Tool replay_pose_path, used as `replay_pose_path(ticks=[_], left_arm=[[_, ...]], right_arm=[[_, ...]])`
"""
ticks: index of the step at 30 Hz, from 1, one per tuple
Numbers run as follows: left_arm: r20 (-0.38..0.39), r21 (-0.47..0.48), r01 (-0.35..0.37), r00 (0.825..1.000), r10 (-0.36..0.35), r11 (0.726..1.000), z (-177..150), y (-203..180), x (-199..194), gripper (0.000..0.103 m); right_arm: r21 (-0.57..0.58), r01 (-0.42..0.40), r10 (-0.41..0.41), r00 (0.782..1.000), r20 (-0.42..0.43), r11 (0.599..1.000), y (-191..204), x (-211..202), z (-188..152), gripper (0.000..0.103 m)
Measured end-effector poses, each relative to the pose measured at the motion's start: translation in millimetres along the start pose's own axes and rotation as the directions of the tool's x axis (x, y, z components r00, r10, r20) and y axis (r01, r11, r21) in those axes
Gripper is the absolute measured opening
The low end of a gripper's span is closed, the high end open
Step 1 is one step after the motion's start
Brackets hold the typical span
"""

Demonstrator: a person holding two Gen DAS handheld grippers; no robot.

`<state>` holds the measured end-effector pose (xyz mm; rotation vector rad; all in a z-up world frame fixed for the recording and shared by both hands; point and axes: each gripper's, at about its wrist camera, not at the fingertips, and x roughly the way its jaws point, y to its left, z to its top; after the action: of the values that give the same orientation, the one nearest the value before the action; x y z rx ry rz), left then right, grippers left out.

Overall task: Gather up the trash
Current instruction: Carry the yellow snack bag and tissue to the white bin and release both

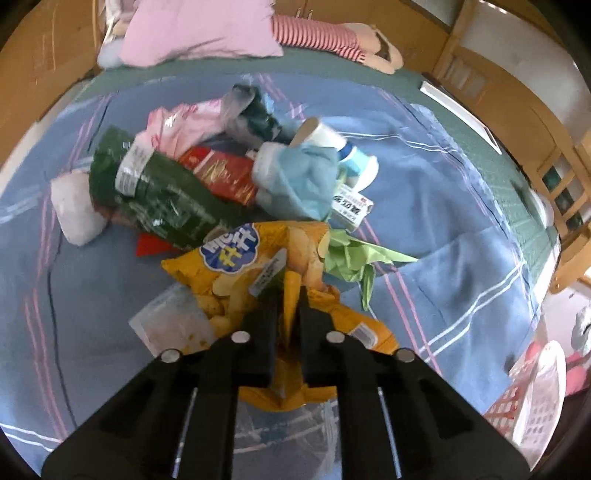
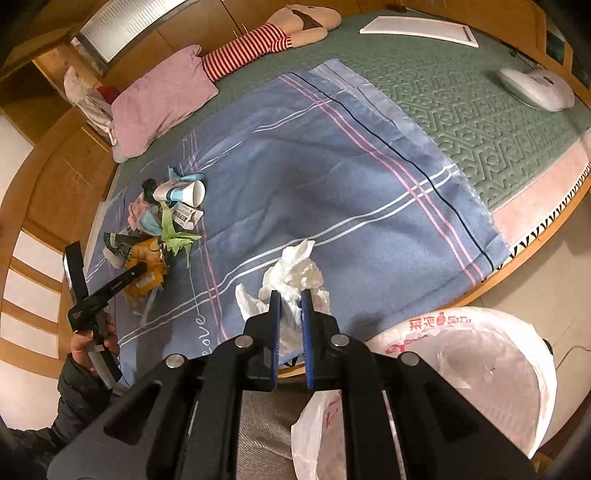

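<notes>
left gripper jaws pinch yellow chip bag in pile near bed's left edge | right gripper jaws clamp white tissue near bin | light, crinkly, soft; pinch folds

surface: bed | on it: blue blanket, pink pillow, trash pile

Left claw closed on chip bag, which lies on blanket on the bed. Trash pile just beyond claw; pillow far behind it. Right claw closed on tissue, above blanket edge; lined bin right of it, pile far left.
</notes>
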<state>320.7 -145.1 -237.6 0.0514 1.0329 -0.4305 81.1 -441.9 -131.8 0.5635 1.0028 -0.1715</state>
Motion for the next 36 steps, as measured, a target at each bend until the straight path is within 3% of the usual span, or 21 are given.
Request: replay_pose_path(ticks=[8,14,18,21,24,27,30,32,34,35,36], left_arm=[[0.145,0.053,0.070,0.986,-0.077,0.996,-6,-30,-77,0.007],[0.186,0.198,0.199,0.954,-0.236,0.960,-26,-103,-131,0.007],[0.106,0.344,0.327,0.918,-0.382,0.880,-60,-179,-146,0.007],[0.022,0.444,0.378,0.902,-0.431,0.812,-93,-236,-140,0.007],[-0.071,0.507,0.427,0.886,-0.458,0.749,-124,-285,-126,0.007],[-0.138,0.553,0.447,0.881,-0.452,0.703,-148,-321,-112,0.007],[-0.172,0.576,0.447,0.885,-0.434,0.685,-162,-340,-100,0.008],[-0.185,0.587,0.448,0.885,-0.427,0.675,-167,-347,-93,0.015],[-0.177,0.599,0.422,0.899,-0.401,0.681,-170,-347,-89,0.023],[-0.172,0.600,0.412,0.903,-0.393,0.686,-171,-348,-89,0.033],[-0.167,0.600,0.404,0.907,-0.386,0.691,-172,-349,-92,0.050]], right_arm=[[0.025,-0.012,0.010,0.997,0.077,1.000,-8,-29,-17,0.012],[0.080,0.001,-0.014,0.987,0.162,0.997,-29,-69,-46,0.012],[0.137,0.018,-0.045,0.979,0.200,0.990,-53,-98,-72,0.012],[0.183,0.039,-0.080,0.972,0.223,0.982,-73,-119,-93,0.012],[0.232,0.061,-0.117,0.965,0.235,0.971,-92,-135,-115,0.012],[0.271,0.074,-0.141,0.961,0.236,0.960,-107,-145,-132,0.012],[0.287,0.085,-0.157,0.958,0.240,0.954,-116,-152,-142,0.012],[0.293,0.083,-0.158,0.957,0.243,0.953,-120,-154,-146,0.012],[0.291,0.084,-0.160,0.956,0.246,0.953,-121,-157,-149,0.012],[0.288,0.084,-0.159,0.955,0.249,0.954,-121,-157,-149,0.012],[0.283,0.082,-0.157,0.955,0.251,0.955,-120,-158,-150,0.012]])
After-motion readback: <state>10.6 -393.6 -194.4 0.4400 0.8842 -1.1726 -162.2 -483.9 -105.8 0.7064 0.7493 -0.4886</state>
